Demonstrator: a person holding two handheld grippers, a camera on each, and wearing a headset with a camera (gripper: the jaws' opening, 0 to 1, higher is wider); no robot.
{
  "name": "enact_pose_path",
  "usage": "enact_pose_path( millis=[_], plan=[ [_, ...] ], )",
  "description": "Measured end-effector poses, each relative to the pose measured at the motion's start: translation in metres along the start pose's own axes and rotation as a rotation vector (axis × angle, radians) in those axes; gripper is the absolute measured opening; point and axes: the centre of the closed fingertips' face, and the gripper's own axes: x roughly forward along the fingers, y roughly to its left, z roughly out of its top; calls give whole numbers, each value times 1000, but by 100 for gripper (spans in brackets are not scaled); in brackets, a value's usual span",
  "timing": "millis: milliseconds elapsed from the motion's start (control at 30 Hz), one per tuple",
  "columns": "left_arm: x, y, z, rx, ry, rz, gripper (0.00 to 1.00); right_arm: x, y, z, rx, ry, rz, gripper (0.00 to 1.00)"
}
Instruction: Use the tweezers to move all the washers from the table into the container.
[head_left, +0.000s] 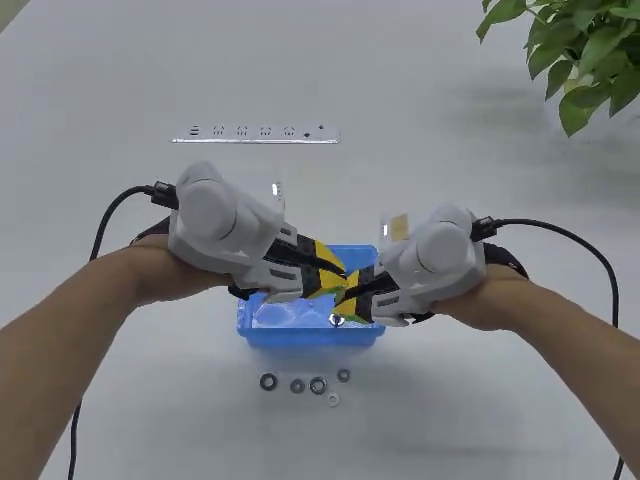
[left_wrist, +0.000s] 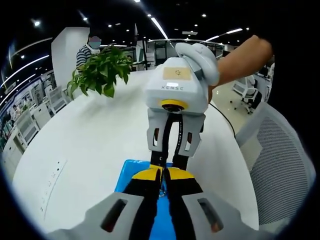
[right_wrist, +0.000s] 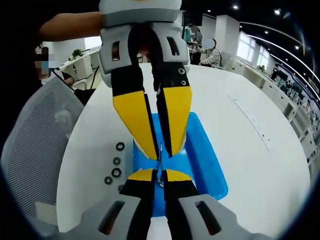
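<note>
The left hand-held gripper and right hand-held gripper both pinch the tweezers over the blue container. The washers lie on the desk, just on its near side.

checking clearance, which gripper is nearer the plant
Right. The right gripper reaches in from the side of the blue container toward the plant, the left gripper from the far side; both clamp the tweezers over it.

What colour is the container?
The container is blue; the right gripper view shows it best.
</note>
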Motion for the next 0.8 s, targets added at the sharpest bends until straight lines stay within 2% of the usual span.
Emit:
enact_pose_path(
  millis=[467, 800],
  plan=[
    [2, -3, 0, 29, 9, -22, 6, 0, 0, -1, -51, 20, 18, 9],
    [-1, -2, 2, 39, 8, -19, 5, -3, -1, 2, -38, 16, 6, 10]
  ],
)
